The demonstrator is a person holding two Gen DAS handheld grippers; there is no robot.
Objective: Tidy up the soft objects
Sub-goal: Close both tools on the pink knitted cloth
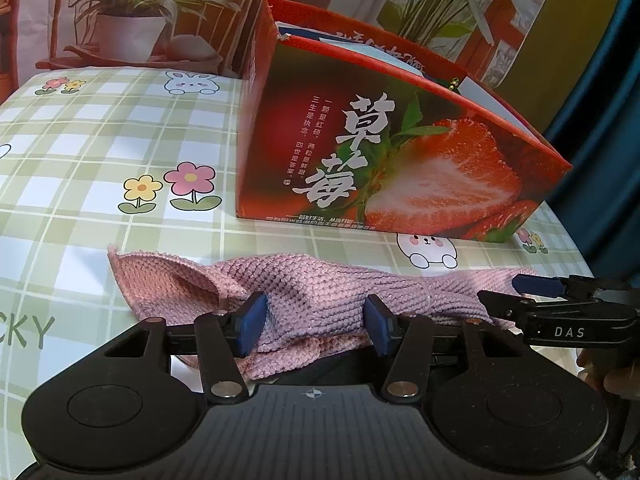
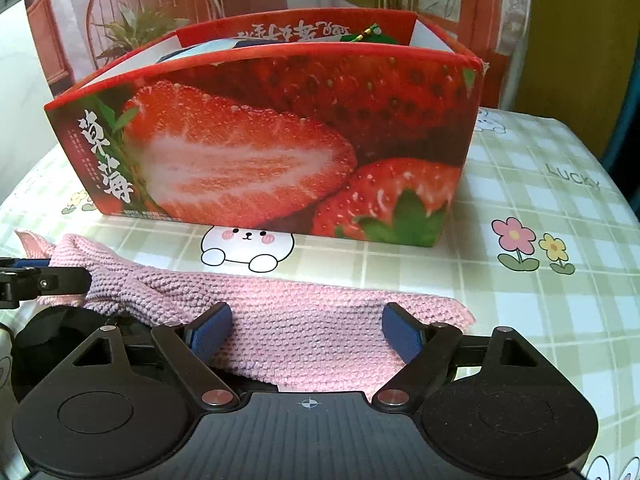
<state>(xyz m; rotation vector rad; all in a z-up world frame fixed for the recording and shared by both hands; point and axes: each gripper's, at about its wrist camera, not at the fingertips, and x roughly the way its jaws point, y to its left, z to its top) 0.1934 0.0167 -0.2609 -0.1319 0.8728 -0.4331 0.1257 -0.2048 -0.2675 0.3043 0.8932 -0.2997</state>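
A pink knitted cloth (image 1: 316,292) lies crumpled in a long strip on the checked tablecloth, in front of a red strawberry box (image 1: 392,152). My left gripper (image 1: 316,326) is open, its blue pads either side of the cloth's near edge. The right gripper's fingers (image 1: 536,292) reach in from the right over the cloth's right end. In the right wrist view the cloth (image 2: 304,320) lies between the open pads of my right gripper (image 2: 308,330), and the box (image 2: 280,140) stands behind it. The left gripper's fingers (image 2: 44,276) show at the left edge.
The open box holds white and blue items (image 1: 360,52) and a green item (image 2: 372,36). A printed backdrop with plants (image 1: 132,20) stands behind the table. The table's right edge (image 1: 576,248) is near the box. Bare tablecloth (image 2: 560,200) lies right of the box.
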